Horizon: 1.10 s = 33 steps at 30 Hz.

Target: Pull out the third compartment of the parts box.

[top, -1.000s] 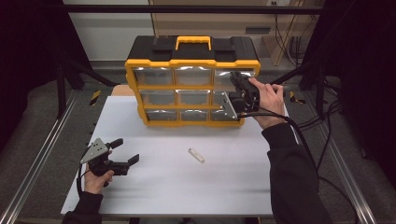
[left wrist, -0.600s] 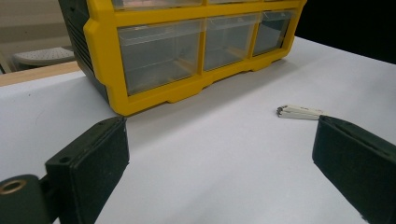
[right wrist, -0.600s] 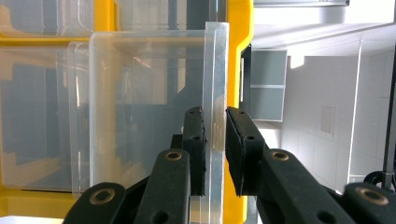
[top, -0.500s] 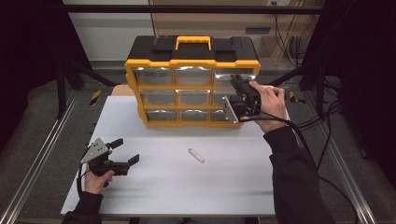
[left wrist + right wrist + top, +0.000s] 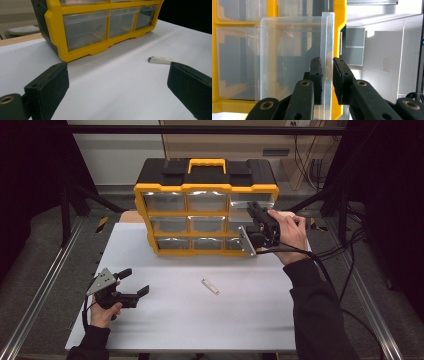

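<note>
A yellow organizer [image 5: 206, 187] with a black top and rows of clear drawers stands at the back of the white table [image 5: 200, 320]. My right gripper [image 5: 252, 212] is at its right-hand column, shut on the front wall of a clear drawer [image 5: 327, 45] that stands partly out of the case; in the right gripper view both pads [image 5: 315, 75] press the wall from either side. My left gripper [image 5: 136, 281] rests in a hand near the table's front left, open with nothing between its jaws [image 5: 117, 75]. A small white piece [image 5: 210, 286] lies on the table between the two hands.
The organizer's bottom row of drawers [image 5: 85, 30] faces the left gripper across bare table. The small white piece [image 5: 160, 60] lies just beyond that gripper's right jaw. Metal rails [image 5: 45, 285] run along both table sides, and cables [image 5: 345, 270] trail at the right.
</note>
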### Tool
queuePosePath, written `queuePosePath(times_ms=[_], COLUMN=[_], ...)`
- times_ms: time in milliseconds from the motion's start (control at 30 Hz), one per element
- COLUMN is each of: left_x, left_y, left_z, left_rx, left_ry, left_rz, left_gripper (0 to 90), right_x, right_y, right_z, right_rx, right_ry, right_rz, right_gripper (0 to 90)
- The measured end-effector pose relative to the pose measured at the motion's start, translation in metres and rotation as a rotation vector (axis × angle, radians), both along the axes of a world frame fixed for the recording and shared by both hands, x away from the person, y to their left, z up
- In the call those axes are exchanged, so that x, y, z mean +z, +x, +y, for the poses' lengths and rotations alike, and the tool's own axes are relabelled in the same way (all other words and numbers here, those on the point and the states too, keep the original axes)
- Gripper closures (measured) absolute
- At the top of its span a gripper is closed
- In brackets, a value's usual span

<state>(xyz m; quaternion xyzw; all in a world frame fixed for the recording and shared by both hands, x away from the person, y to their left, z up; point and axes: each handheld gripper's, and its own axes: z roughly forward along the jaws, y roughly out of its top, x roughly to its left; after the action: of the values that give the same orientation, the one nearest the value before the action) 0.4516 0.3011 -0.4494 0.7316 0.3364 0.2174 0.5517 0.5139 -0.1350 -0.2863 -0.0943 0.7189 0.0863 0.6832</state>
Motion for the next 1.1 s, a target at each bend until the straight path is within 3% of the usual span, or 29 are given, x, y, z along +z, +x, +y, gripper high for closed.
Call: queuePosePath(times_ms=[1100], left_x=[0.0], left_y=[0.0], left_z=[-0.001], left_rx=[-0.001], left_ry=[0.005], left_rz=[-0.001], left_gripper=[3.5], right_x=[0.001], right_y=[-0.021], right_z=[0.0], right_rx=[0.022], right_ry=[-0.013], right_rz=[0.007], right_gripper=[78.5])
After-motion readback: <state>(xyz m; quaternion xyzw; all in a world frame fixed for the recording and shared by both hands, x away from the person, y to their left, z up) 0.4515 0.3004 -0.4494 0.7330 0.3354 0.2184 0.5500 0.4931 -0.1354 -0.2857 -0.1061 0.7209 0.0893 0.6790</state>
